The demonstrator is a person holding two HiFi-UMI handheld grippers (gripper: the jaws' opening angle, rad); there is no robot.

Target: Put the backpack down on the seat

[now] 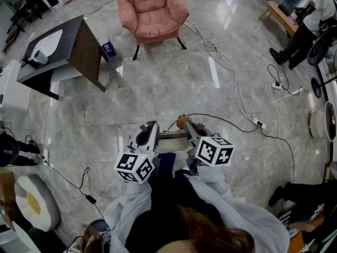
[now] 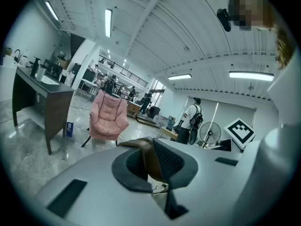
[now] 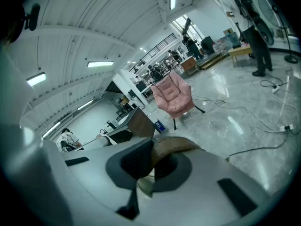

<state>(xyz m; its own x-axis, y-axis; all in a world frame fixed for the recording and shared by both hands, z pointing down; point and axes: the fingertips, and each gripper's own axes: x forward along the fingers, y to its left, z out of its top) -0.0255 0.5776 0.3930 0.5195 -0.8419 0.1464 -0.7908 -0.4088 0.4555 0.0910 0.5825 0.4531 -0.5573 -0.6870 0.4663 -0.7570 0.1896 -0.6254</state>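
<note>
A: Closest in, what are the tools doing?
B: Left tool [image 1: 151, 126] is pinching a brown strap [image 2: 149, 160] between its dark pads. Right tool [image 1: 190, 128] is clamped on a brown strap too.
A: And the backpack?
B: Backpack [image 1: 170, 142] hangs between the two tools, above the floor [image 1: 174, 83] and close against the person [image 1: 174, 215]. Only a pale cream part of it shows, with that brown strap on top.
A: Any writing?
B: Black-and-white square markers on the left cube [image 1: 135, 166] and right cube [image 1: 215, 151]. Further off, a blue box [image 1: 109, 49] beside the dark worktop [image 1: 73, 41] has print too small to read.
A: The seat?
B: Seat [image 1: 152, 9], pink and padded on dark legs, stands right of the box, well apart from the backpack.
</note>
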